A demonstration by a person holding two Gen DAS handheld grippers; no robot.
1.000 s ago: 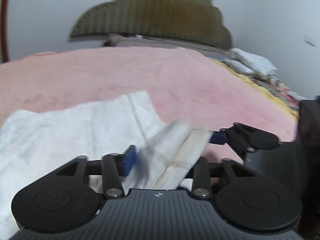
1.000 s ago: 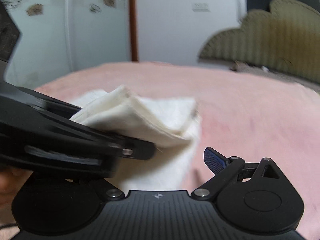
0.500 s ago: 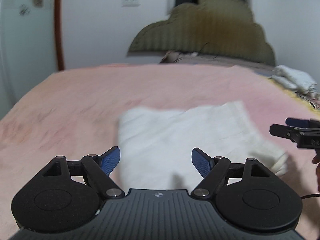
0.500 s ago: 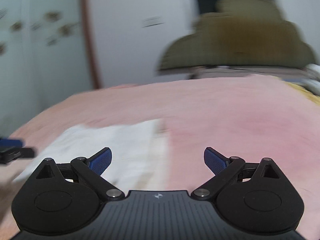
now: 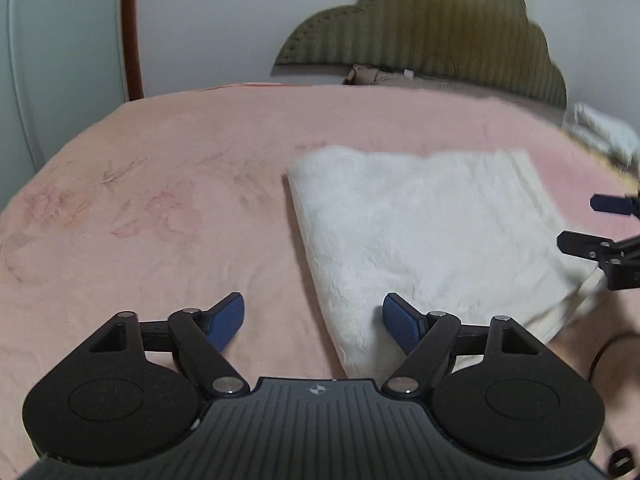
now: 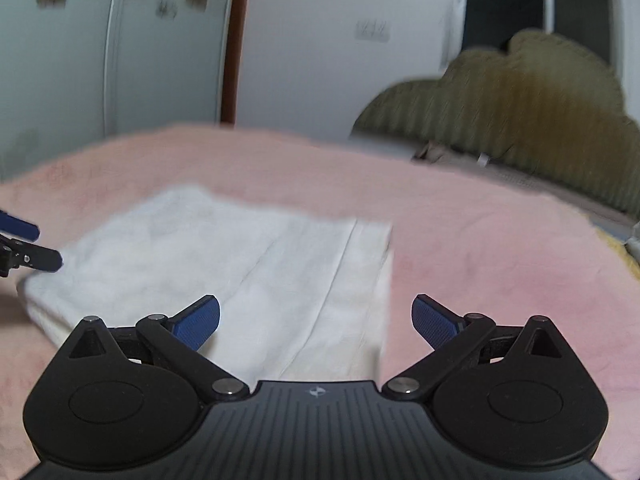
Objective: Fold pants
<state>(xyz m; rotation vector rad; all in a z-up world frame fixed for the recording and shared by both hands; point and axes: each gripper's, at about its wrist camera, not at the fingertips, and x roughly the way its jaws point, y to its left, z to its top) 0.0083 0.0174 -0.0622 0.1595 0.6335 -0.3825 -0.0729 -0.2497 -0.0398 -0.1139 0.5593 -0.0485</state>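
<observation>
On the pink blanket, the folded white pants are lying flat between the left gripper and right gripper, both hovering with jaws spread, empty. Any low pass is risking snagging the loose layered edge, undoing the fold. An olive headboard is backing the bed.

Pink bedspread, olive scalloped headboard, white walls, perhaps a wardrobe at left.
</observation>
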